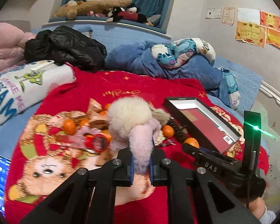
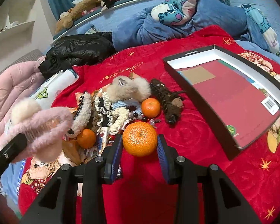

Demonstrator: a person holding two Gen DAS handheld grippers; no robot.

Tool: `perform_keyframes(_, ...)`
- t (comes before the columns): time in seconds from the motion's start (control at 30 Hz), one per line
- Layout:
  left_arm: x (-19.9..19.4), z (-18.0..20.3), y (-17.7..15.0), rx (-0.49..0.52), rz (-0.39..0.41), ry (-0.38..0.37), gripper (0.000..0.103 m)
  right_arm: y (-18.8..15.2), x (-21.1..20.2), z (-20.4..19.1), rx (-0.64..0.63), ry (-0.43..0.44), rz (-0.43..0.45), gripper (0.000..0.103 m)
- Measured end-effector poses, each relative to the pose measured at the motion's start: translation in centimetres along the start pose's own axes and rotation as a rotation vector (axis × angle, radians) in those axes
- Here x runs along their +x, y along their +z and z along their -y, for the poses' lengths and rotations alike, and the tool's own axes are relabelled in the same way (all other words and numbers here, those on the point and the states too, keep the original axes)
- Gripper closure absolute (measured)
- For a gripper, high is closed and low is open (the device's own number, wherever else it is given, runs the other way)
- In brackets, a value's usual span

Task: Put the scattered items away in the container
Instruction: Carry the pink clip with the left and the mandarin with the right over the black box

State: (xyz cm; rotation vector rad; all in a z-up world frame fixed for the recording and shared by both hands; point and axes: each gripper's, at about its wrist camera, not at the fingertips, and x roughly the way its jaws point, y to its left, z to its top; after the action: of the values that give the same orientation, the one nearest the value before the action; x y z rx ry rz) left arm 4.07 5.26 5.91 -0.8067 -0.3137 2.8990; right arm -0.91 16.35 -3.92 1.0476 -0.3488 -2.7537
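My left gripper (image 1: 141,165) is shut on a fluffy pink hair claw with a cream pom-pom (image 1: 132,123) and holds it above the red blanket; it also shows in the right wrist view (image 2: 46,128). My right gripper (image 2: 139,150) is open, its jaws on either side of a large mandarin (image 2: 140,139) on the blanket. The black box with a red bottom (image 2: 231,97) lies open to the right, also seen in the left wrist view (image 1: 201,123). A pile of fuzzy hair clips (image 2: 119,100), smaller mandarins (image 2: 150,107) and snack packets lies between.
A black jacket (image 2: 78,50), blue bedding (image 2: 177,24) and a pink quilt (image 2: 11,85) lie behind the red blanket (image 2: 195,149). A lit screen (image 1: 0,179) sits at the left edge. A red-capped tube (image 1: 84,141) lies in the pile.
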Motion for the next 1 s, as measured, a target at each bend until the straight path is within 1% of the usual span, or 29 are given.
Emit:
perform_keyframes(0.07, 0.9, 1.3, -0.1, 0.024, -0.025, -0.003, 0.091, -0.1, -0.4, 0.5, 0.004, -0.005, 0.004, 0.068)
perform_keyframes(0.13, 1.3, 2.3, -0.4, 0.037, -0.026, 0.008, 0.091, -0.2, -0.7, 1.0, 0.007, -0.005, 0.008, 0.068)
perform_keyframes(0.27, 1.9, 4.1, -0.6, 0.02, -0.043, -0.056, 0.091, -0.3, -1.3, 2.0, 0.003, -0.009, 0.01, 0.068)
perform_keyframes(0.37, 2.2, 5.5, -1.0, 0.044, -0.046, -0.051, 0.091, -0.2, -2.0, 3.0, 0.019, -0.003, 0.02, 0.068)
perform_keyframes(0.57, 2.7, 8.1, -1.4, 0.056, -0.05, -0.079, 0.091, 0.3, -4.0, 5.0, 0.036, -0.01, 0.061, 0.068)
perform_keyframes(0.67, 3.0, 9.6, -1.6, 0.064, -0.06, -0.111, 0.091, 0.5, -4.9, 6.7, 0.066, -0.019, 0.079, 0.068)
perform_keyframes(0.8, 3.2, 11.9, -1.9, 0.093, -0.069, -0.132, 0.091, 0.6, -6.3, 9.7, 0.141, -0.036, 0.104, 0.068)
perform_keyframes(1.0, 3.7, 15.4, -2.6, 0.129, -0.081, -0.176, 0.091, 0.9, -7.8, 12.5, 0.192, -0.056, 0.133, 0.068)
